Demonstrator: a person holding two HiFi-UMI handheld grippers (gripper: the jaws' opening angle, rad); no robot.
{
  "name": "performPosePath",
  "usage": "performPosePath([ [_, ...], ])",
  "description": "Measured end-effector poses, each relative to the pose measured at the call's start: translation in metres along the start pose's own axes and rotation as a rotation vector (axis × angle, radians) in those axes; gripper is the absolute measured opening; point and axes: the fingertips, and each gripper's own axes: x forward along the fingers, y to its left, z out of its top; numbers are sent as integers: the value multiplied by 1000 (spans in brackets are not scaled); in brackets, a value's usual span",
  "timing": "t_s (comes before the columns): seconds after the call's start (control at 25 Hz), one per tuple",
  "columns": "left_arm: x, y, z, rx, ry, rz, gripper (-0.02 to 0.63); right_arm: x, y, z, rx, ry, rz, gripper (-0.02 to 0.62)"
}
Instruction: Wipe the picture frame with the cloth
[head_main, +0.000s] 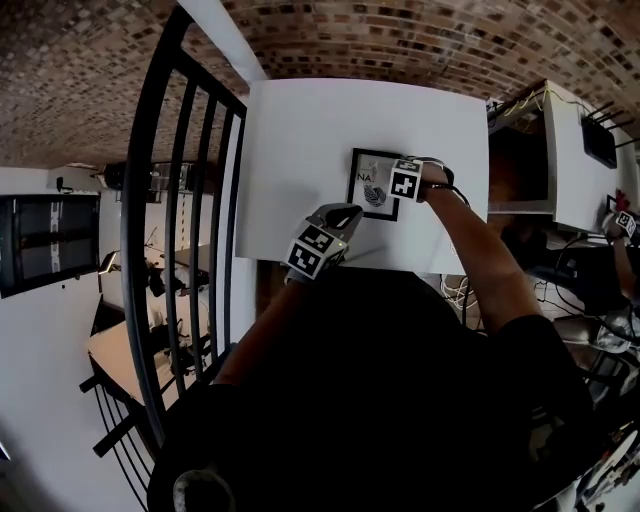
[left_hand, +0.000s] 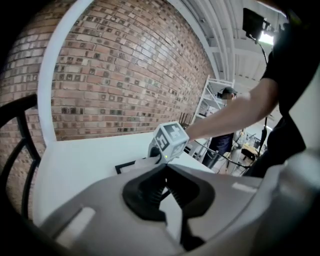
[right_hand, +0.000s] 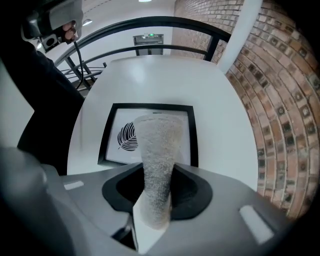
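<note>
Loft-style lab or workshop, this one, and the signs were everywhere. A bare brick wall (head_main: 400, 40) ran behind the white table (head_main: 300, 150). A black metal railing (head_main: 190, 200) fenced the edge, with a tan work desk (head_main: 120, 350) seen through its bars. White shelving (left_hand: 212, 100) stood off to one side, loose cables (head_main: 457, 290) hung past the table's edge, and a green exit sign (right_hand: 154, 36) glowed over a door.

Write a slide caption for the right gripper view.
Right gripper clamps a grey cloth that reaches over a black picture frame lying flat on the white table.
</note>
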Motion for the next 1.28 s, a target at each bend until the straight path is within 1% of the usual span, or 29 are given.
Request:
performPosePath([
  [0.2,5,0,0,4,6,-12,2,-1,1,-29,47,27,-4,126],
  [0.36,6,1,0,5,9,-16,2,-6,-3,-34,70,24,-12,126],
  [0.52,4,4,-5,1,12,-8,2,-13,-3,-8,64,-32,-19,126],
  [0.76,1,9,-6,-9,14,3,2,-14,7,51,-24,-82,-2,127],
  [0.88,-1,10,-9,-17,15,10,2,-9,17,72,-57,-93,13,126],
  [1.08,-5,14,-14,-25,21,20,2,3,28,86,-92,-80,36,126],
  [1.28,-8,18,-18,-33,23,26,2,14,36,77,-83,-46,65,126],
])
